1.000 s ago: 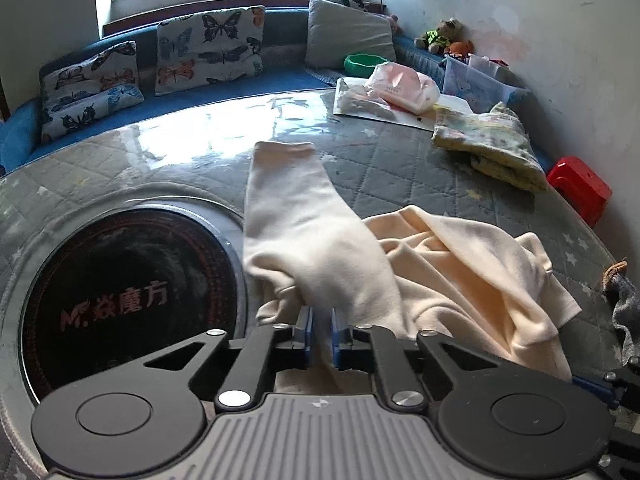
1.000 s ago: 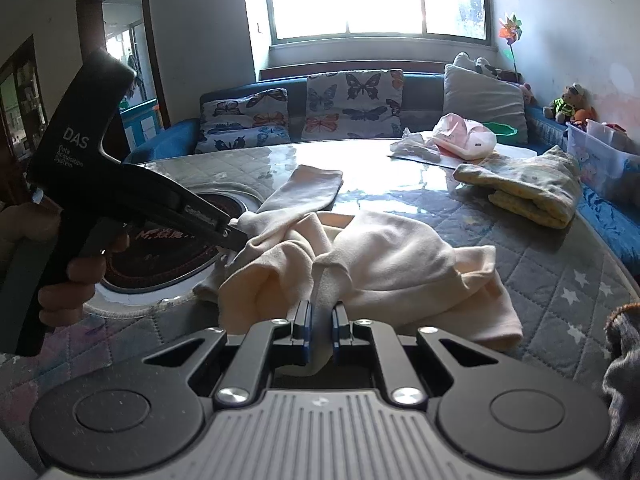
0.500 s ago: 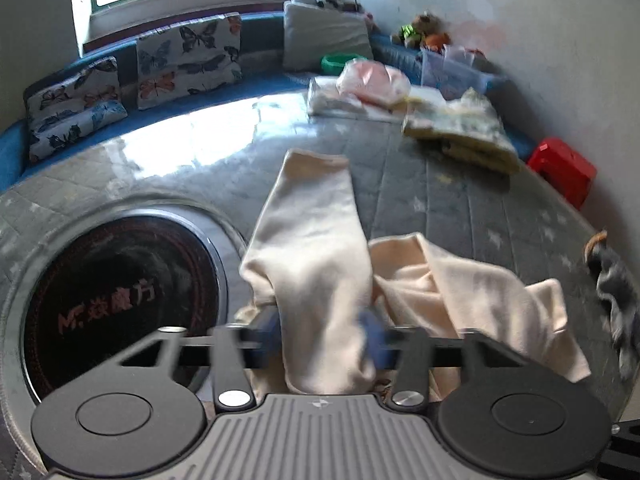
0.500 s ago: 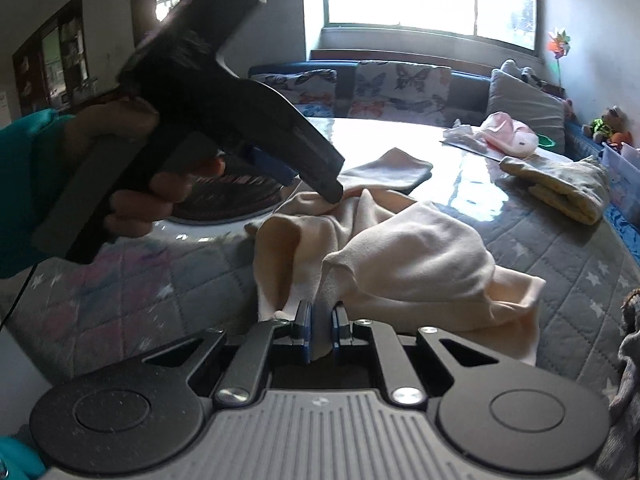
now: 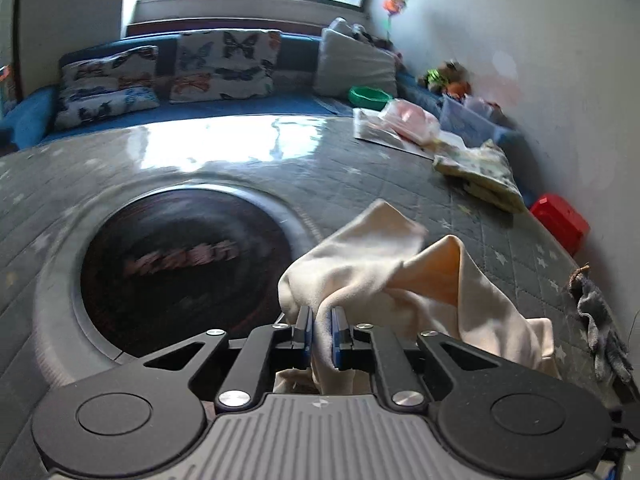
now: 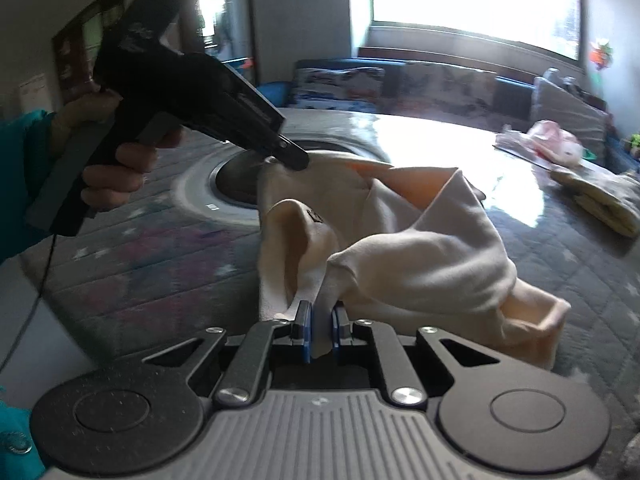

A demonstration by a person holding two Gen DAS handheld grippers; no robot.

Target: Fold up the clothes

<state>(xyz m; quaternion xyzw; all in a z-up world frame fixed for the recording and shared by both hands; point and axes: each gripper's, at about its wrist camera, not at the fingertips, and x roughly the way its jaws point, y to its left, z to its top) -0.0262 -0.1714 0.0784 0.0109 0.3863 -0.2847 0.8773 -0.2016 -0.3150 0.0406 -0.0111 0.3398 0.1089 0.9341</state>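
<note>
A cream garment (image 5: 384,268) is bunched and lifted above the grey quilted table (image 5: 360,176). My left gripper (image 5: 321,334) is shut on a fold of it, and the cloth hangs down between the jaws. My right gripper (image 6: 321,330) is shut on another edge of the same cream garment (image 6: 400,248). In the right wrist view the left gripper (image 6: 296,160) shows as a black tool held in a hand, its tip pinching the garment's far corner.
A dark round inset (image 5: 188,264) sits in the table at left. A folded yellow-green cloth (image 5: 480,172), a pink bag (image 5: 408,120) and a grey rag (image 5: 600,320) lie along the right side. A sofa with butterfly cushions (image 5: 224,64) stands behind. A red stool (image 5: 560,220) is at right.
Both grippers have lifted the garment off the table and pulled it toward me. The long flat sleeve that lay stretched across the table is now gathered up. The left gripper opened briefly, then shut again.
</note>
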